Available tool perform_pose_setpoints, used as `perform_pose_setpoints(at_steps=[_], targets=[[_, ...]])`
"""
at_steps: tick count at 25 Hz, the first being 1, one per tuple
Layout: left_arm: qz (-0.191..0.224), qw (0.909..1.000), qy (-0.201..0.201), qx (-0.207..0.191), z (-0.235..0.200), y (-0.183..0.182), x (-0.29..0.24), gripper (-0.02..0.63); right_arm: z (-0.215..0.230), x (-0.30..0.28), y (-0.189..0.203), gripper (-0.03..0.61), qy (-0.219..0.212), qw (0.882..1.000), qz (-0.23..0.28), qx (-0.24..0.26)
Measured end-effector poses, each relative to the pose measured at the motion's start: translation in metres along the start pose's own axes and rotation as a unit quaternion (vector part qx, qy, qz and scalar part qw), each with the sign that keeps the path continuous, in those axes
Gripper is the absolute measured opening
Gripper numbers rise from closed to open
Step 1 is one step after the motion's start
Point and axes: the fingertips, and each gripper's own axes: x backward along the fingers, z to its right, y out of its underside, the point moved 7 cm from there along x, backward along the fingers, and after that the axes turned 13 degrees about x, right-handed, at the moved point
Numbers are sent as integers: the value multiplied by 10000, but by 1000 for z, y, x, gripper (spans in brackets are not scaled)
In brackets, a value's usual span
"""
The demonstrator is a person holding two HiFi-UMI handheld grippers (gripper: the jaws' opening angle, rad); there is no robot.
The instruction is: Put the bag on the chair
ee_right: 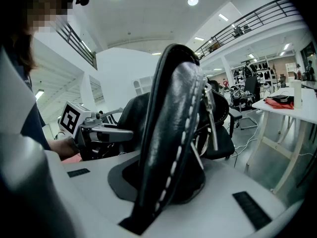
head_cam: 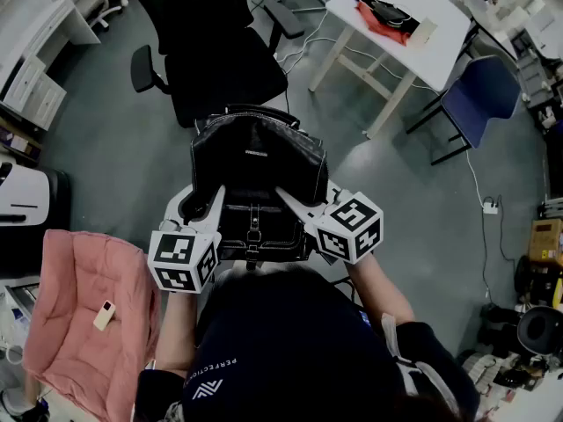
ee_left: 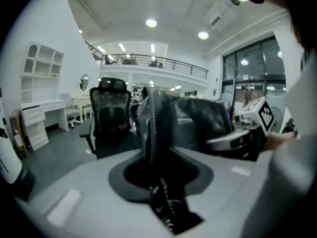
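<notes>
Head view dim: flat overhead light, dark vignetted corners, no hard shadows. Both gripper views brighter, lit by ceiling spots (ee_left: 151, 22) above the jaws, with heavy fisheye bend at the edges. Left gripper view soft: bag (ee_left: 163, 128) between the jaws smeared, out of focus. Right gripper view sharper, glare streaks on the leather.

Open-plan office or lab hall. Black office chair (head_cam: 220, 69), white desk (head_cam: 444, 47), blue chair (head_cam: 482, 95), power strip (head_cam: 490, 206) on grey floor (head_cam: 114, 148). Railed mezzanine (ee_left: 153, 62) overhead, recessed ceiling lights (ee_left: 151, 22), white shelving (ee_left: 42, 66).
</notes>
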Motion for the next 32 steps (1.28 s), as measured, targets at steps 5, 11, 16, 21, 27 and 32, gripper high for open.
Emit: perform_pose_setpoints(at_steps=[5,11,16,21,27,32], targets=[[-27,9999,-82,92,11,9,-8,115,10,8,10,52,-104,9999,-34,-56],[-96,9995,-233,163,12,15,-12,115,16,4,17,57,-259,9995,-95,-141],[-113,9992,-317,209,3,14,-20,117,25,-8,18,58,-341,9992,-126,-166],[-181,9991,-278,261,-10,8,-38,118,39,-22,15,57,-307,9990,-204,-235],[-274,9989,-216,328,-34,-11,-76,120,73,-53,6,58,-243,9987,-320,-328],[-339,9983,-219,423,-68,-31,-104,121,98,-91,-9,58,-243,9980,-431,-382]])
